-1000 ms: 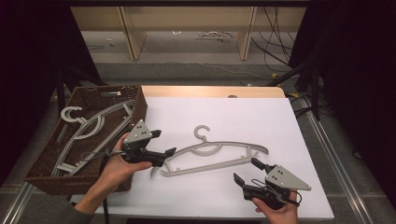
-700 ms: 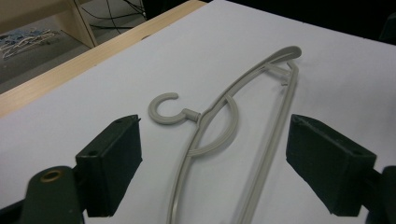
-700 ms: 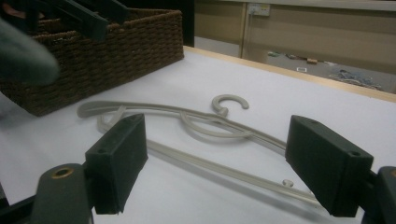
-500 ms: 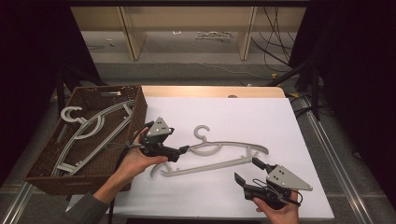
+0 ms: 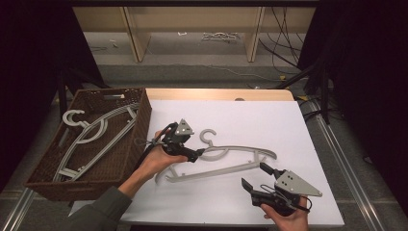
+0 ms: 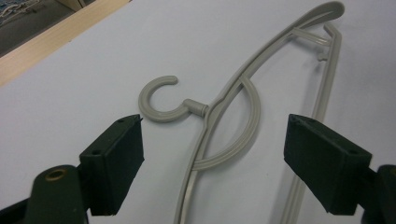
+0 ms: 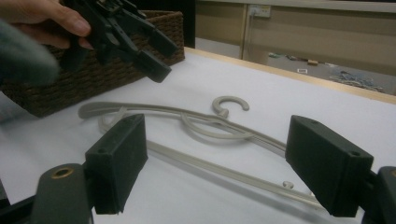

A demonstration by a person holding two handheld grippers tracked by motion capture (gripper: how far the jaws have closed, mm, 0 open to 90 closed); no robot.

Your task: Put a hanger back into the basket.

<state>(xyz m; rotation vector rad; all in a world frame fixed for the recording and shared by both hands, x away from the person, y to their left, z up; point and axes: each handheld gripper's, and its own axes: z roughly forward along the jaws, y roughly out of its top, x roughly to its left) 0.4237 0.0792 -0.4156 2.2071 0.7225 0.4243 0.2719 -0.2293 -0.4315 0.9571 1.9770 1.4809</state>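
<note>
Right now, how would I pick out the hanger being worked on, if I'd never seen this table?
Start at the white table, right of the brown wicker basket. The grey hanger lies flat there, alone, under the left tool. The other hangers sit inside the basket.

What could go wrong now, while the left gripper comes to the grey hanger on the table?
The left gripper, open, is near the hanger neck; the thin plastic might slip when the jaws close. Held at one spot, the long hanger could swing and catch the basket rim, where other hangers already lie.
</note>
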